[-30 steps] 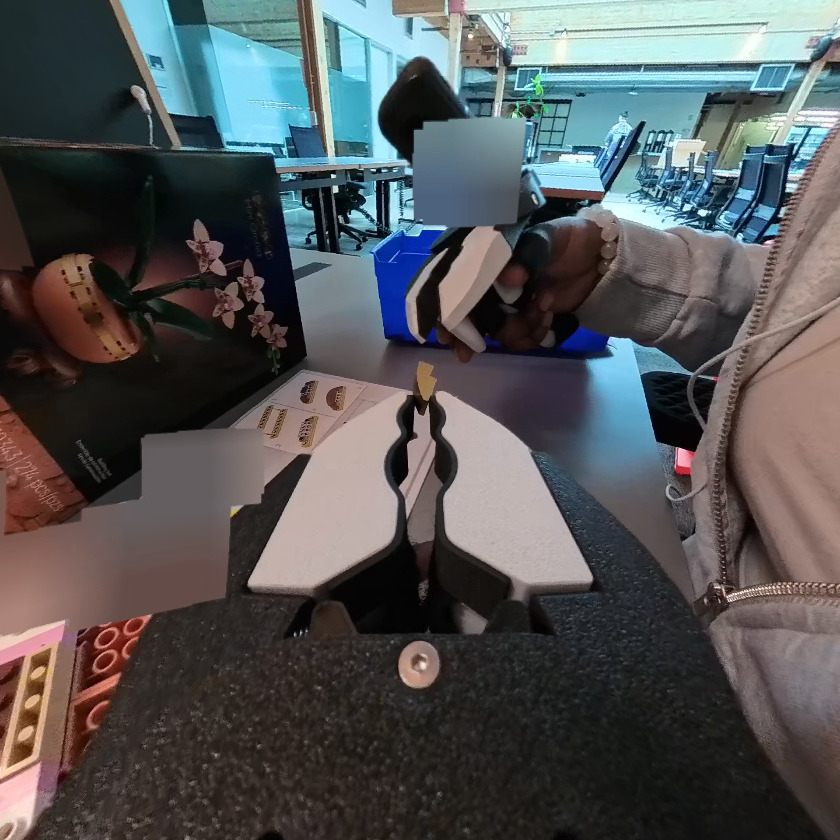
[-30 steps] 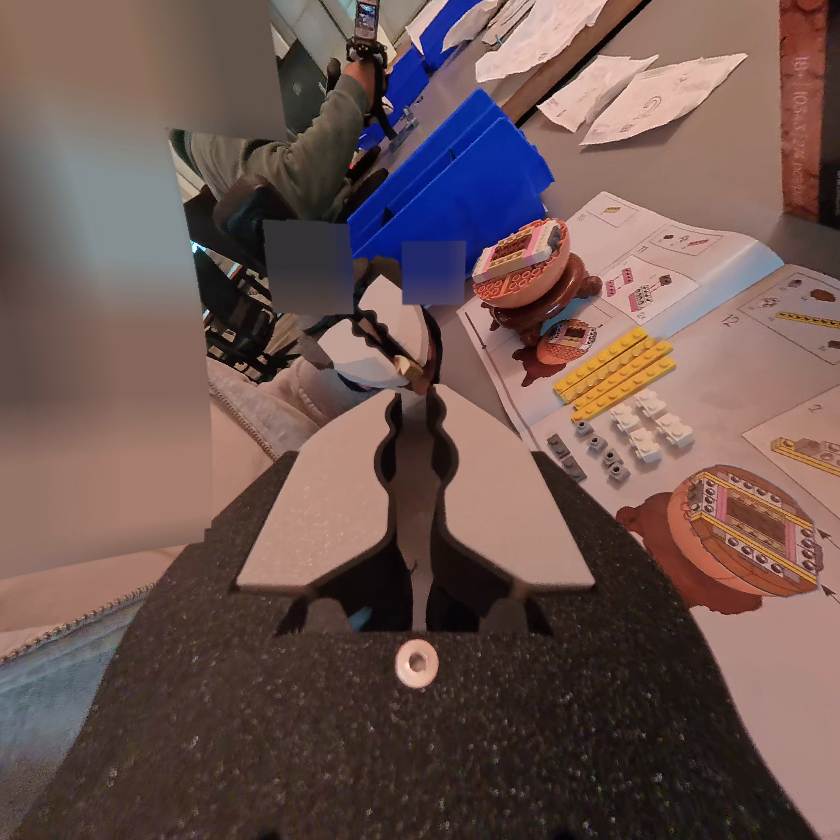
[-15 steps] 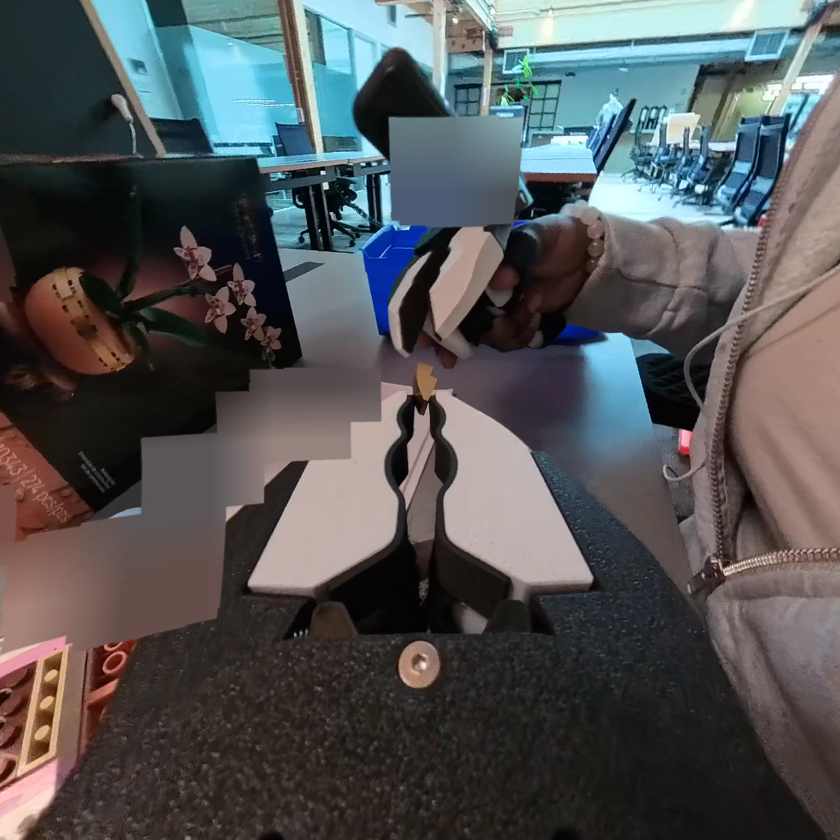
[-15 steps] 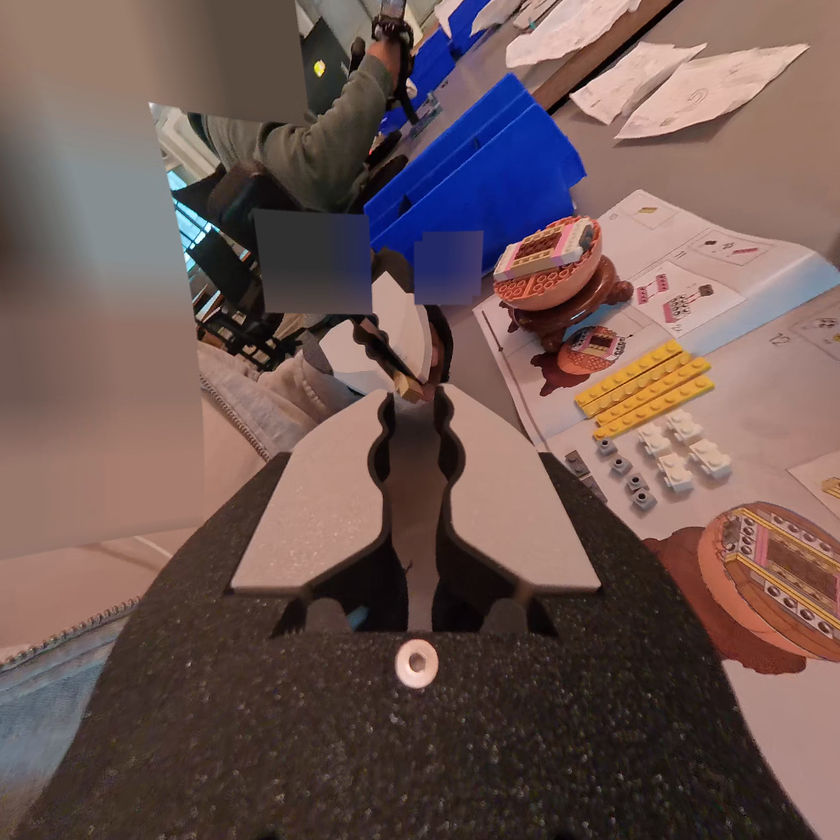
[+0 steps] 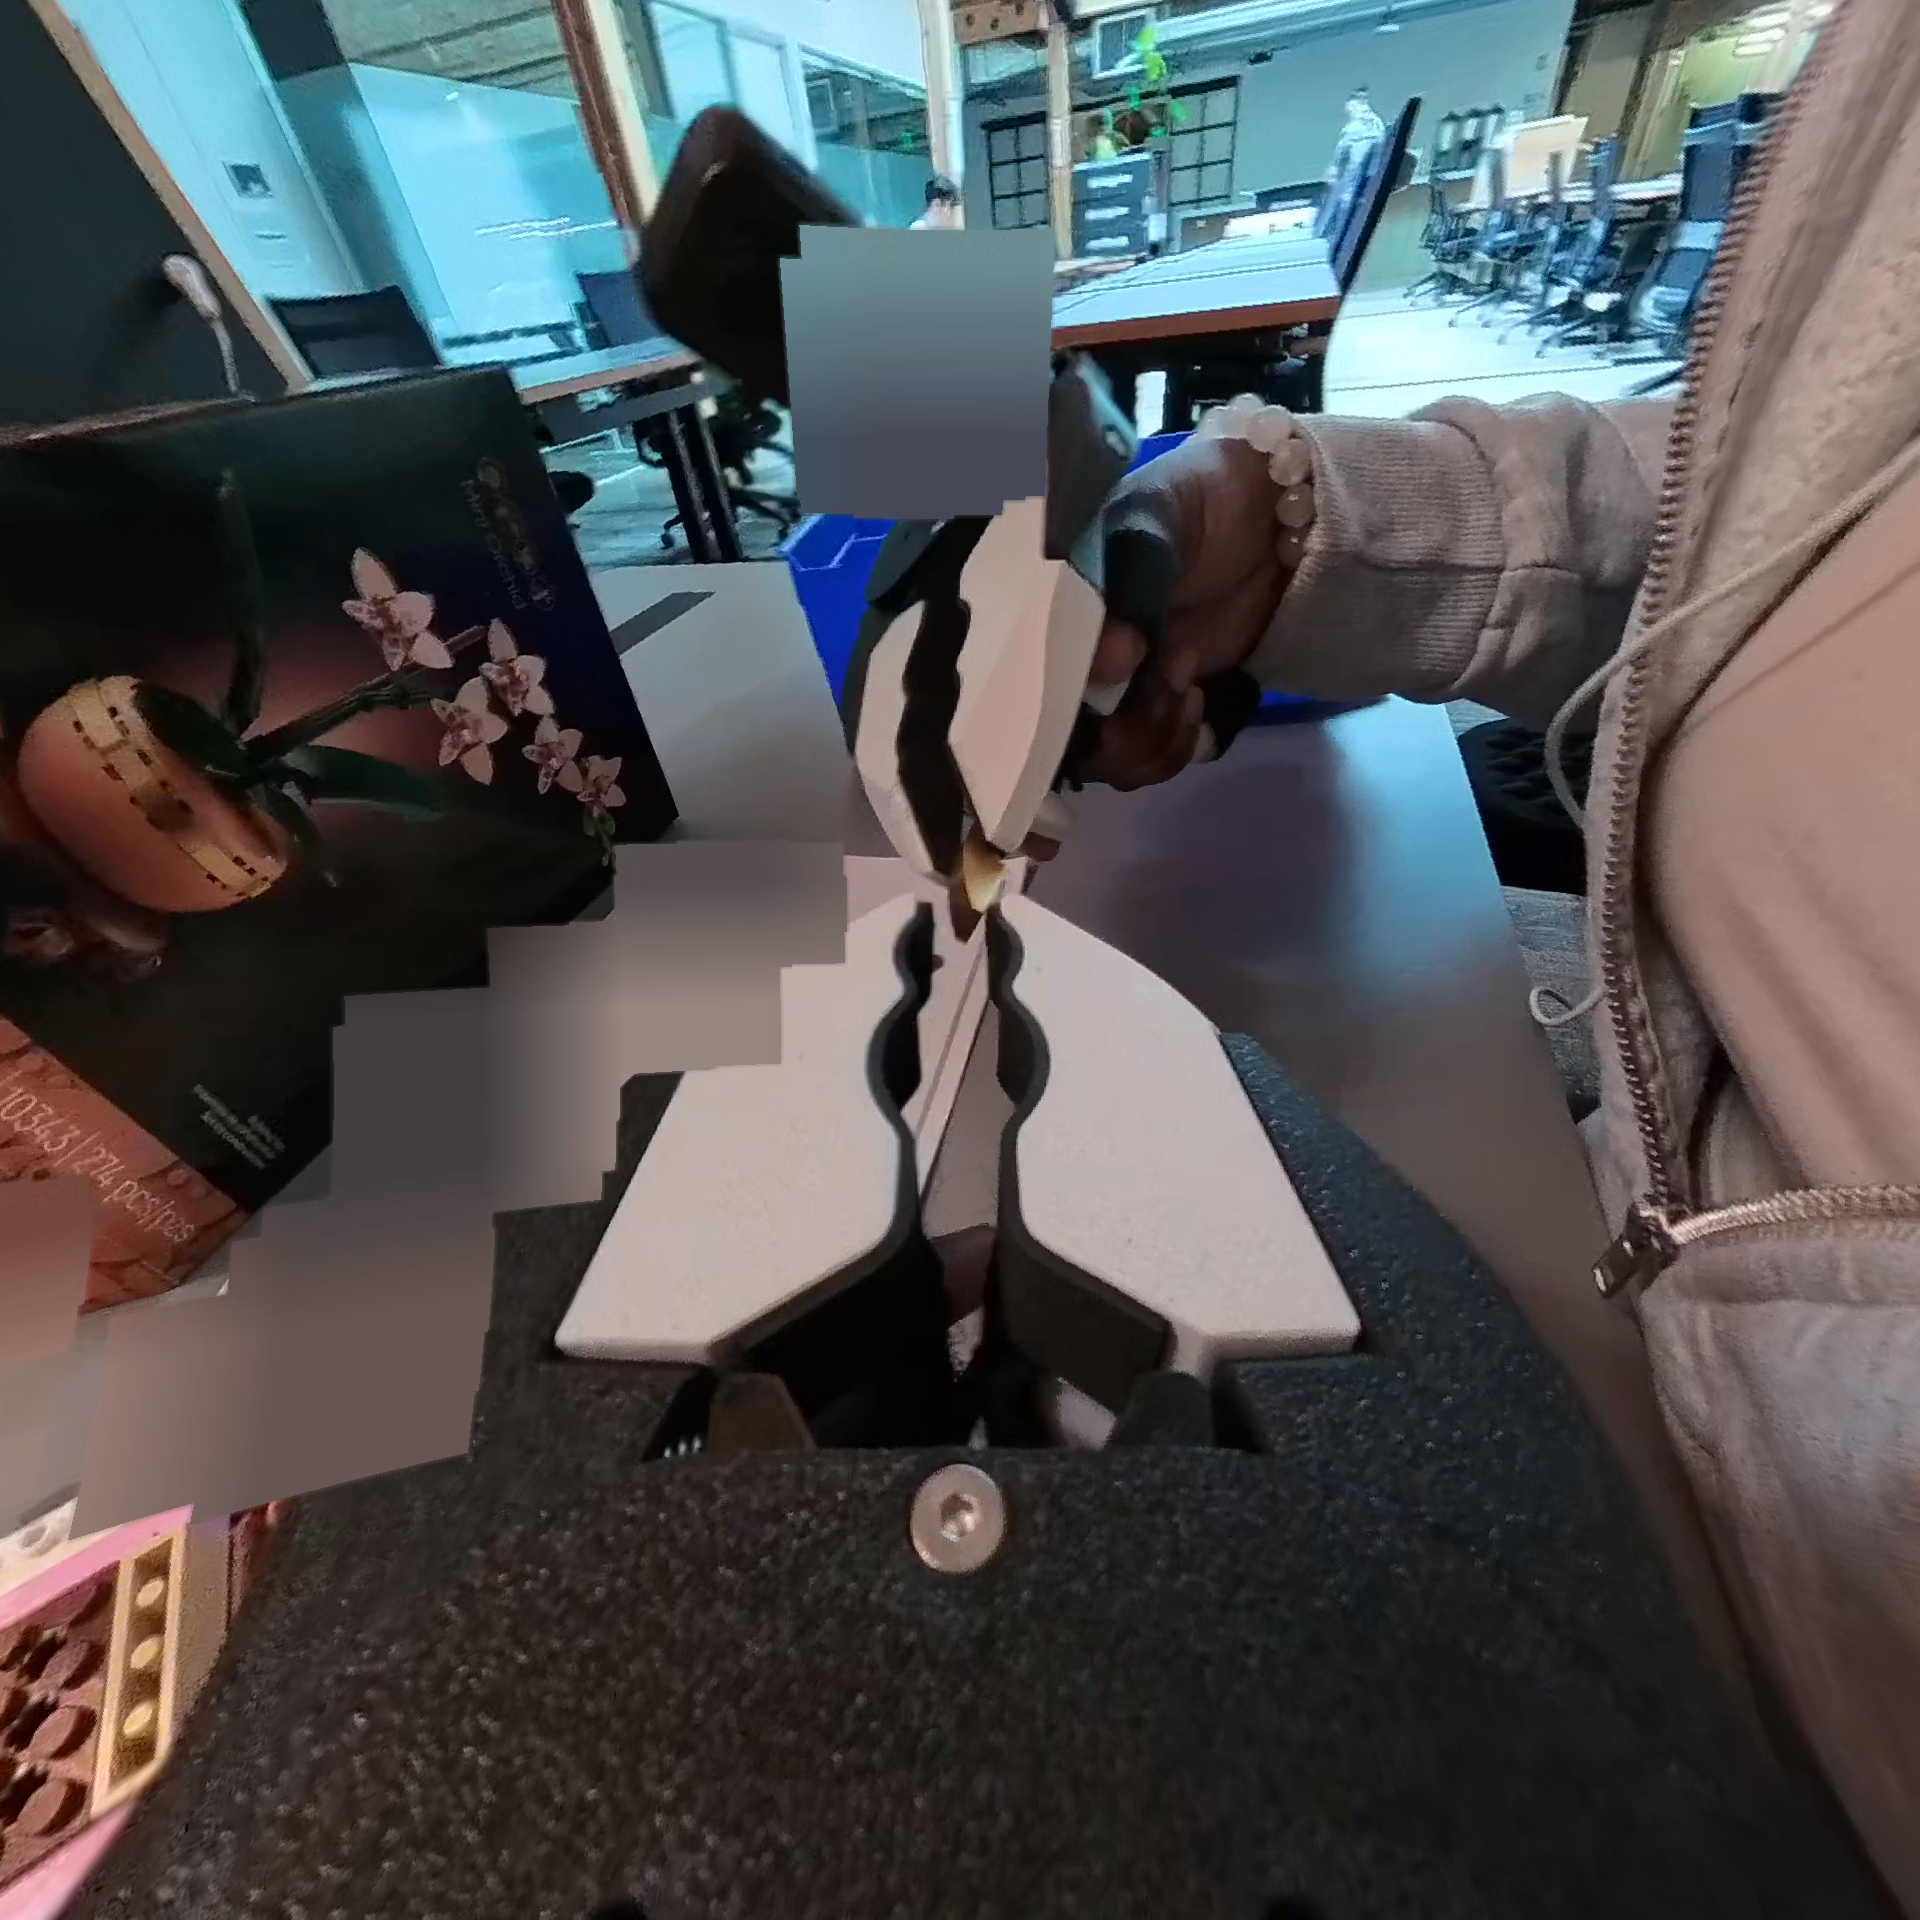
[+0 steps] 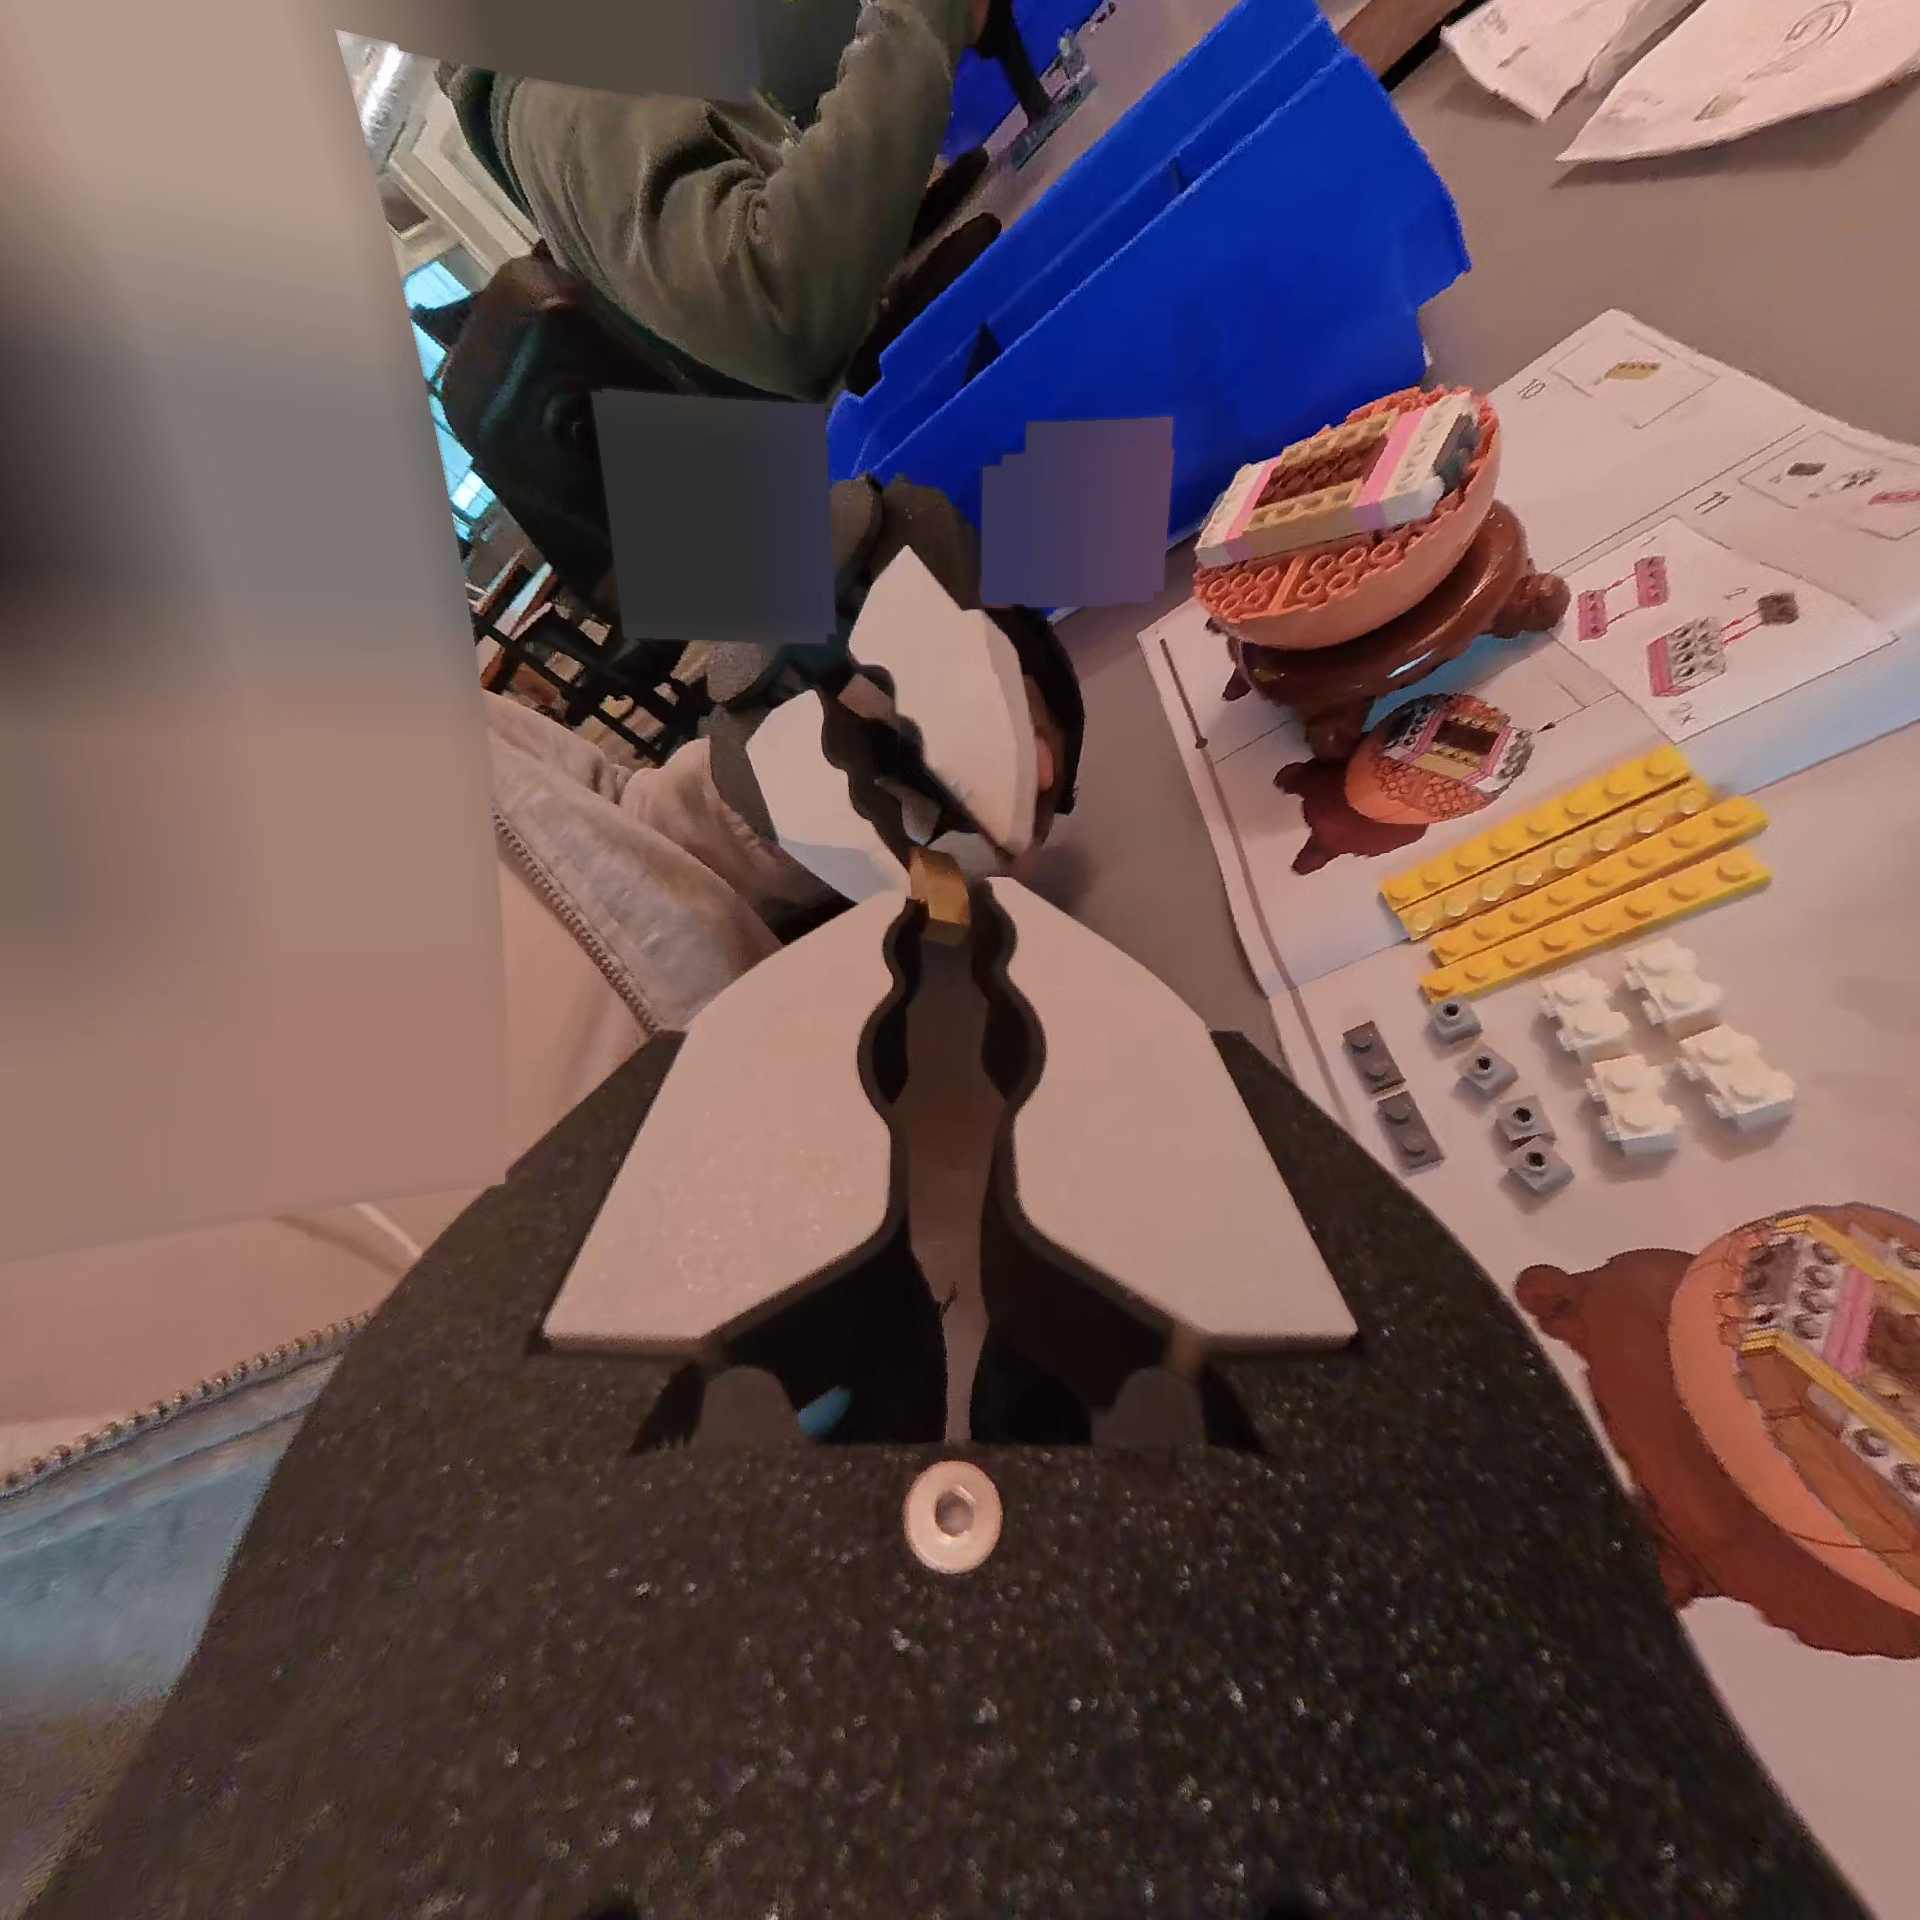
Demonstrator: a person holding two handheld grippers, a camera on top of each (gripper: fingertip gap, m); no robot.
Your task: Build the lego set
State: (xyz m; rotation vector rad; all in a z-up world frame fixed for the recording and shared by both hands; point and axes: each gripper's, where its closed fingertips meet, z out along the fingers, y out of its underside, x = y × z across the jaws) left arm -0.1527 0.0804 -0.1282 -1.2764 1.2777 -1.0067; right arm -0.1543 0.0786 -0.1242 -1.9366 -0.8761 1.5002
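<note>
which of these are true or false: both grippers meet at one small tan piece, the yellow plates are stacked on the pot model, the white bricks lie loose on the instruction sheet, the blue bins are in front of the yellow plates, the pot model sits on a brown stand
1. Both grippers meet at one small tan piece. True: the left gripper and right gripper come tip to tip at the tan piece.
2. The yellow plates are stacked on the pot model. False: the yellow plates lie flat, side by side, on the instruction sheet.
3. The white bricks lie loose on the sheet. True: the white bricks.
4. The blue bins are in front of the plates. False: the blue bins stand behind the pot model.
5. The pot model sits on a brown stand. True: the brown stand.
</note>
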